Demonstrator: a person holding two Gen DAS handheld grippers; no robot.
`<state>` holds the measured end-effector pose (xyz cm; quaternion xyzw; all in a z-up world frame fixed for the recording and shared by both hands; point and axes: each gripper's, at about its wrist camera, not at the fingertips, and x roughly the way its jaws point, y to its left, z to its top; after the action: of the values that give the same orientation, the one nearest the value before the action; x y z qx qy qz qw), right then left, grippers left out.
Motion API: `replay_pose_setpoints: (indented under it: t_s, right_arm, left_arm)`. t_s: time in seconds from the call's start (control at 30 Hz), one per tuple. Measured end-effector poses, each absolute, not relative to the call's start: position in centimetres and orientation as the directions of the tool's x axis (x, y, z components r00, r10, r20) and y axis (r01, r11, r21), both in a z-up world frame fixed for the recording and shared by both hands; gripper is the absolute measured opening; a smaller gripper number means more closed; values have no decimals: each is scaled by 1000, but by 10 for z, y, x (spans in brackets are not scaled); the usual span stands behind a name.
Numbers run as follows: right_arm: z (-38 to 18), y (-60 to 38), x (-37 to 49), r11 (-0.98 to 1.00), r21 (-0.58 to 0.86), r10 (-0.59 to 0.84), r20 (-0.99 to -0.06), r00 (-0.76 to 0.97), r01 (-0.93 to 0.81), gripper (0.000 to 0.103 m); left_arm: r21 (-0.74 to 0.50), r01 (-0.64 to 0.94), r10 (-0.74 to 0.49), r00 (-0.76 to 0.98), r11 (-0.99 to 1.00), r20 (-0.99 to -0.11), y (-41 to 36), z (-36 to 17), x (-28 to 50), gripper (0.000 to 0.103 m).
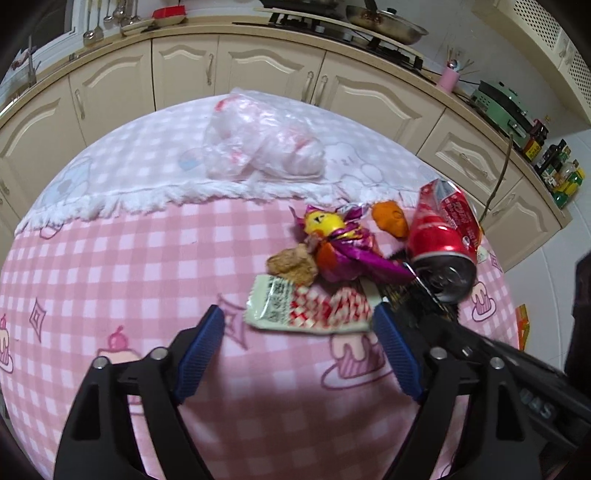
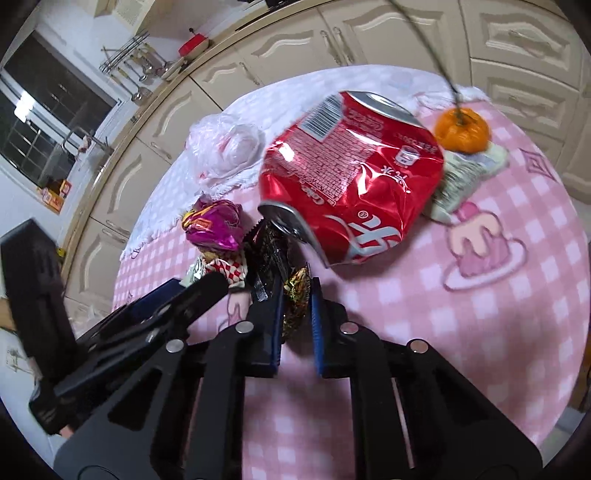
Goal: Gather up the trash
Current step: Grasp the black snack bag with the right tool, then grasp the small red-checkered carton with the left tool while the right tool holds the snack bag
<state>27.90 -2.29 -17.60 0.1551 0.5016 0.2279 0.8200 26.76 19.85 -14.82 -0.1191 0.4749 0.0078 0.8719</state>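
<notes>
A pile of trash lies on the pink checked tablecloth [image 1: 110, 280]. It holds a crushed red cola can [image 1: 443, 229] [image 2: 354, 184], a purple and yellow candy wrapper [image 1: 340, 240] [image 2: 218, 225], a red-and-white checked sachet [image 1: 310, 306] [image 2: 232, 269], a brown crumb lump [image 1: 291, 264] and orange peel [image 1: 391, 219] [image 2: 461, 129]. My left gripper [image 1: 299, 325] is open, its tips on either side of the sachet. My right gripper [image 2: 297, 295] is shut on a black and gold wrapper [image 2: 293, 295] just in front of the can; it also shows in the left wrist view [image 1: 417, 299].
A crumpled clear plastic bag [image 1: 258, 147] [image 2: 225, 147] lies on a white fringed cloth [image 1: 147, 162] at the far side of the table. Cream kitchen cabinets [image 1: 258, 74] and a counter with a pan [image 1: 388, 22] stand behind. A grey-green packet [image 2: 465, 177] lies under the peel.
</notes>
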Motion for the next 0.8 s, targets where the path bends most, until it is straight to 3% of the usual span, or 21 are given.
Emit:
replay_pose_setpoints:
  t_s: [0.23,0.3,0.33,0.37,0.43,0.8]
  right_arm:
    - [-164,-54,260,832,517,551,-723,417,-202,13]
    - [-162,-59,258,828,522,555,-719,418,-202,13]
    - [-162,-60,258,829,522,554,-719,421,-199,13]
    - [-161,-62,257,830,522,553,-718,422,-198,13]
    - [-161,-62,255,828,525,555,-717,423,-197,13]
    - [-148,-65,235,825,523,560,-701,441,-215,13]
  left_arm:
    - [-45,-86,10,550,995,-835,176,-154,277,82]
    - [7,-94,60,570,996,-820,171,-153,276,60]
    - [2,-94,56,575,996,-816,172,-152,276,42]
    - [-6,-102,54,576,995,-816,175,-151,276,33]
    - [-19,-113,51,582,993,-811,180,-151,276,26]
    - [-59,-128,29,595,990,-803,197,-146,258,22]
